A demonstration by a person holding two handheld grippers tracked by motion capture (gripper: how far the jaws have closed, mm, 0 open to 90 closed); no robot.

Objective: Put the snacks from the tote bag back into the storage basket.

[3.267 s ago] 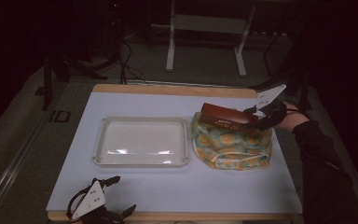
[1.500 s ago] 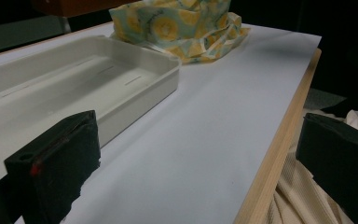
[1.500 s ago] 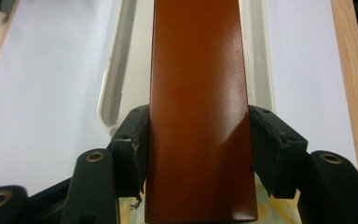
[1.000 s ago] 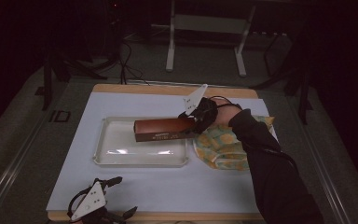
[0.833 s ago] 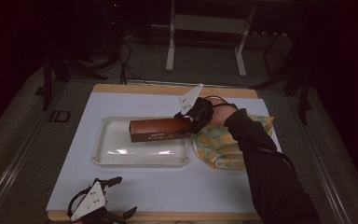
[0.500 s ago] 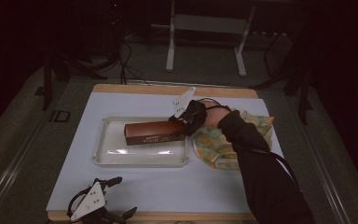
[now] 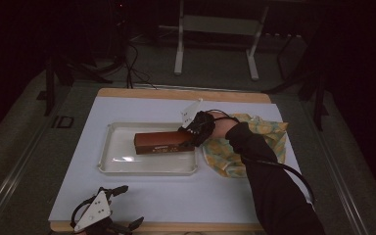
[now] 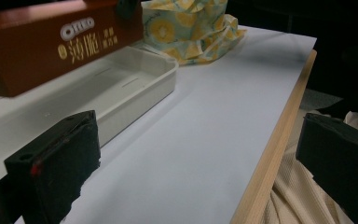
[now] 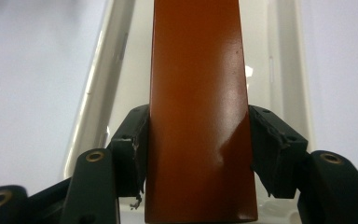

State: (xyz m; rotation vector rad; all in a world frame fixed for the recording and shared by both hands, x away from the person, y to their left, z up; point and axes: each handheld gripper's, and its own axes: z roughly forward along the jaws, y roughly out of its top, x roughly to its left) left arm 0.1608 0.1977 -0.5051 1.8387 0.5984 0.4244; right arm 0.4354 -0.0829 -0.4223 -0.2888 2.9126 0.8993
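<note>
Biscuit box held over the tray

At frame centre the right gripper (image 7: 190,132) has its fingers (image 9: 130,149) clamped on one end of the brown biscuit box (image 7: 162,142) above the white tray (image 7: 108,154). At lower left the left gripper (image 7: 108,214) rests on the worktop (image 7: 215,196), fingers (image 8: 58,170) spread wide, empty. A yellow patterned cloth (image 7: 269,134) lies right of the tray.

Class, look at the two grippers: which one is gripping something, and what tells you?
The right gripper, over the white tray: its jaws clamp the end of the brown Oreo box. The left gripper lies at the table's near edge, jaws apart, holding nothing.
</note>
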